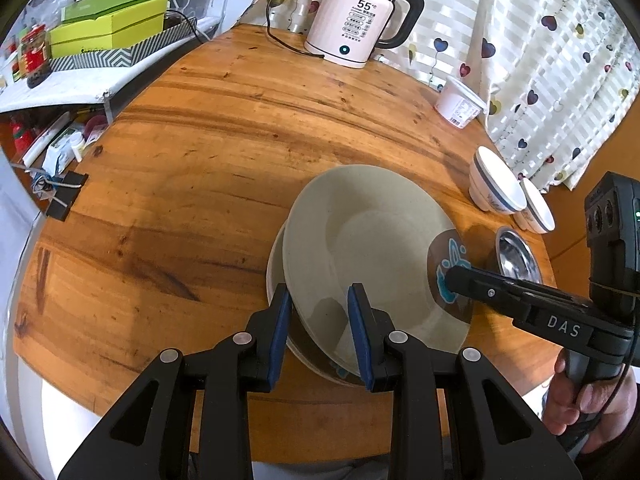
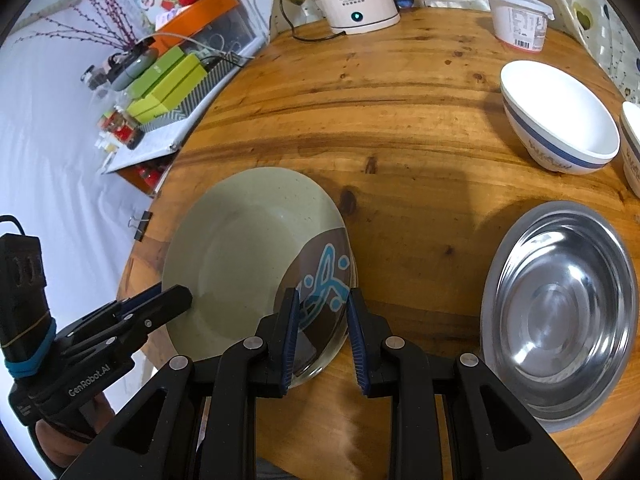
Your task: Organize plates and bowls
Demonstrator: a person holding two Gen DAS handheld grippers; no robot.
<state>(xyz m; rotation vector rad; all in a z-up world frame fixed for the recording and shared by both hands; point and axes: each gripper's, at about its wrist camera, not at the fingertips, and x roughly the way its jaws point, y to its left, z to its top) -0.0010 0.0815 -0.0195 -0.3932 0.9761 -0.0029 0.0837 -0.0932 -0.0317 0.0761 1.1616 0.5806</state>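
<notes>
A beige deep plate point(image 1: 360, 220) point(image 2: 240, 248) with a brown patch and a blue pattern sits tilted over the near part of the round wooden table point(image 1: 200, 160). My left gripper point(image 1: 319, 292) point(image 2: 180, 296) is shut on its near rim. My right gripper point(image 2: 323, 296) point(image 1: 450, 276) is shut on the brown patterned edge. Directly under it lies a second plate point(image 1: 274, 268) of the same kind, with only its rim showing. I cannot tell whether the jaws also hold that lower rim.
A steel dish point(image 2: 560, 312) point(image 1: 518, 256) lies right of the plates. Two white bowls with blue bands point(image 2: 560, 120) point(image 2: 632, 144) stand behind it. A kettle point(image 1: 356, 20) and a white tub point(image 1: 460, 104) are at the far edge. A binder clip point(image 1: 64, 200) grips the left edge.
</notes>
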